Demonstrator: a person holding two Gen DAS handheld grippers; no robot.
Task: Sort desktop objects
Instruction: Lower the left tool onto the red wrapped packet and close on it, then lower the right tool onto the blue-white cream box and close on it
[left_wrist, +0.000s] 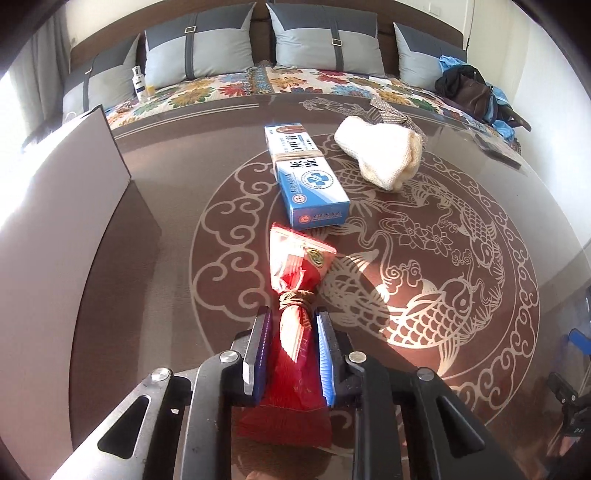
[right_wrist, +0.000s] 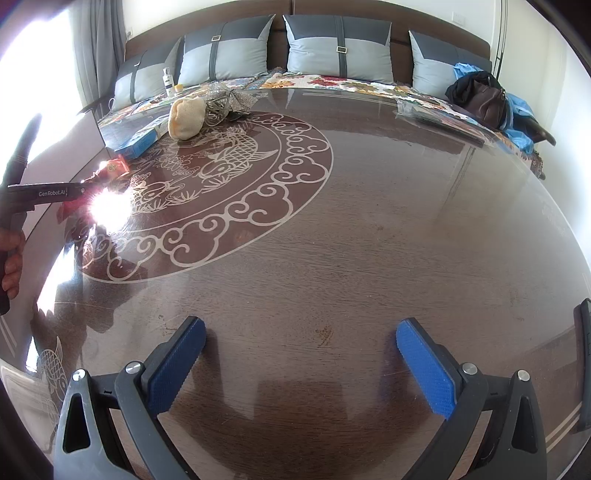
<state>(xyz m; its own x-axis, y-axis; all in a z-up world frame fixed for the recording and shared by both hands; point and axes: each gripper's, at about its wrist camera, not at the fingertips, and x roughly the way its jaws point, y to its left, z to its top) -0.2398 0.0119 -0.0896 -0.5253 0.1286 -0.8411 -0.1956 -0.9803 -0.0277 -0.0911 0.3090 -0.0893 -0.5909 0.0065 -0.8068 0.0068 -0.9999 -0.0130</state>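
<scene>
My left gripper (left_wrist: 292, 319) is shut on a red bundle of packets (left_wrist: 295, 280) tied with brown twine; the bundle lies on the glass-topped table (left_wrist: 166, 295) and points away from me. Just beyond it lies a blue and white box (left_wrist: 306, 173), also bound with twine. A cream knitted cloth (left_wrist: 380, 151) sits to the box's right. My right gripper (right_wrist: 301, 332) is open and empty over bare dark wood. In the right wrist view the cloth (right_wrist: 186, 116), the box (right_wrist: 142, 142) and the red bundle (right_wrist: 114, 168) lie far left, next to the left gripper's body (right_wrist: 40, 195).
A grey upright board (left_wrist: 74, 177) stands at the table's left. A silver mesh ornament (right_wrist: 221, 103) sits behind the cloth. A flat clear packet (right_wrist: 436, 114) lies at the far right. A sofa with cushions, a white bottle (left_wrist: 139, 83) and a dark bag (right_wrist: 480, 98) lie beyond.
</scene>
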